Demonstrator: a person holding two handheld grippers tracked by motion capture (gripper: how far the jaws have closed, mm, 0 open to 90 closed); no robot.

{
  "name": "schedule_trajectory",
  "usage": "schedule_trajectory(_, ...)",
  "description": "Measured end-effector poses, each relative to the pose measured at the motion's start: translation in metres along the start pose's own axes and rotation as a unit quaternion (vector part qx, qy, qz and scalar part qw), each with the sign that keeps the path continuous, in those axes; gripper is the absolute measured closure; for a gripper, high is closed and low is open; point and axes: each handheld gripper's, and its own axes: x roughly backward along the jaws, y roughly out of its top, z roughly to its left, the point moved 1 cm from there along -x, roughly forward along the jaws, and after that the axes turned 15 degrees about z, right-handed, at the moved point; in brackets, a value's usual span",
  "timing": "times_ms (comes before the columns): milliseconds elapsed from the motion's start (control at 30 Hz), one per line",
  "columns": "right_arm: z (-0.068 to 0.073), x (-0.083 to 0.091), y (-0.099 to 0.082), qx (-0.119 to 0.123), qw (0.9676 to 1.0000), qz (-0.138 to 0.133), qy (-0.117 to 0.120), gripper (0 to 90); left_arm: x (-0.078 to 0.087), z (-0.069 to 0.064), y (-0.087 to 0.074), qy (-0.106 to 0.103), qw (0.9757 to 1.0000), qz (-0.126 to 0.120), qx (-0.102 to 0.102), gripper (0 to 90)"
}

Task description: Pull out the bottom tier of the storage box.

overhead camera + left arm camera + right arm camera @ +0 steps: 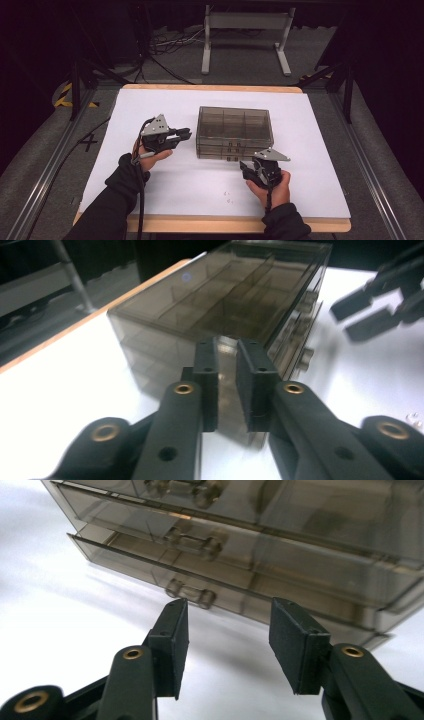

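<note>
At a white-covered table (165,195), I hold my left gripper (182,134) level beside the left end of a smoky, see-through drawer box (235,131), its jaws parted only a crack and pinching nothing. In the left gripper view the narrow slot between my pads (206,382) lines up with the near corner of the box, just short of it.

My right gripper (248,171) sits just in front of the box's drawer side, jaws spread with bare white surface between them. In the right gripper view the lowest drawer (210,592) juts slightly from the stack, and its small clear handle (192,594) lies just beyond my fingertips, untouched.

The box stands at the middle of the table, clear white sheet open on every side, broadest toward me. The wooden edge (220,224) of the table shows along the near side. Beyond the far edge lie grey floor (240,65), a pale metal stand (247,40) and loose cables (170,42) against a dark room.
</note>
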Motion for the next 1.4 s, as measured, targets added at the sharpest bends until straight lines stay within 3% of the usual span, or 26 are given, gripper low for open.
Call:
schedule_trajectory(33, 0.0, 0.0, 0.0, 0.0, 1.0, 0.0, 0.0, 50.7, 0.001, -0.001, -0.003, 0.004, 1.0, 0.005, 0.002, 77.9)
schedule_trajectory(67, -0.011, 0.006, -0.002, 0.014, 0.9998, -0.01, 0.007, 50.7, 0.002, -0.004, -0.006, 0.005, 0.9999, 0.011, 0.003, 75.1)
schedule_trajectory(200, -0.027, 0.011, -0.005, 0.024, 0.9995, -0.019, 0.009, 50.8, 0.005, -0.011, -0.017, 0.024, 0.9992, 0.027, 0.014, 71.3)
schedule_trajectory(333, -0.05, 0.016, -0.013, 0.062, 0.9976, -0.029, 0.0, 49.9, 0.004, -0.014, -0.024, 0.044, 0.998, 0.036, 0.027, 67.3)
schedule_trajectory(367, -0.055, 0.017, -0.014, 0.071, 0.997, -0.031, -0.005, 49.8, 0.0, -0.016, -0.028, 0.05, 0.9969, 0.05, 0.032, 63.8)
schedule_trajectory(433, -0.068, 0.017, -0.017, 0.083, 0.9957, -0.04, -0.002, 50.5, -0.005, -0.019, -0.031, 0.042, 0.9967, 0.062, 0.032, 62.7)
schedule_trajectory(533, -0.086, 0.018, -0.021, 0.083, 0.9957, -0.039, 0.014, 50.9, -0.013, -0.025, -0.032, 0.038, 0.9952, 0.085, 0.03, 55.9)
schedule_trajectory(700, -0.101, 0.015, -0.029, 0.086, 0.9952, -0.034, 0.03, 51.7, -0.027, -0.03, -0.033, 0.014, 0.9933, 0.113, 0.021, 52.8)
schedule_trajectory(767, -0.104, 0.011, -0.03, 0.08, 0.9956, -0.028, 0.039, 52.5, -0.033, -0.035, -0.034, 0.003, 0.9912, 0.132, -0.003, 61.1)
schedule_trajectory(833, -0.102, 0.007, -0.03, 0.094, 0.995, -0.016, 0.029, 53.9, -0.035, -0.036, -0.033, -0.008, 0.9902, 0.139, -0.01, 65.8)
schedule_trajectory(867, -0.102, 0.005, -0.03, 0.096, 0.9947, -0.01, 0.035, 54.9, -0.036, -0.036, -0.033, -0.008, 0.99, 0.14, -0.013, 67.2)
schedule_trajectory(1100, -0.095, -0.006, -0.023, 0.113, 0.9924, -0.005, 0.048, 58.2, -0.048, -0.033, -0.033, -0.012, 0.9864, 0.163, -0.013, 67.2)
schedule_trajectory(1200, -0.093, -0.011, -0.022, 0.112, 0.9925, 0.0, 0.05, 58.4, -0.051, -0.033, -0.032, -0.013, 0.9866, 0.163, -0.009, 65.9)
schedule_trajectory(1400, -0.092, -0.016, -0.021, 0.117, 0.9919, 0.007, 0.05, 60.7, -0.055, -0.032, -0.032, -0.013, 0.9844, 0.175, -0.01, 66.0)
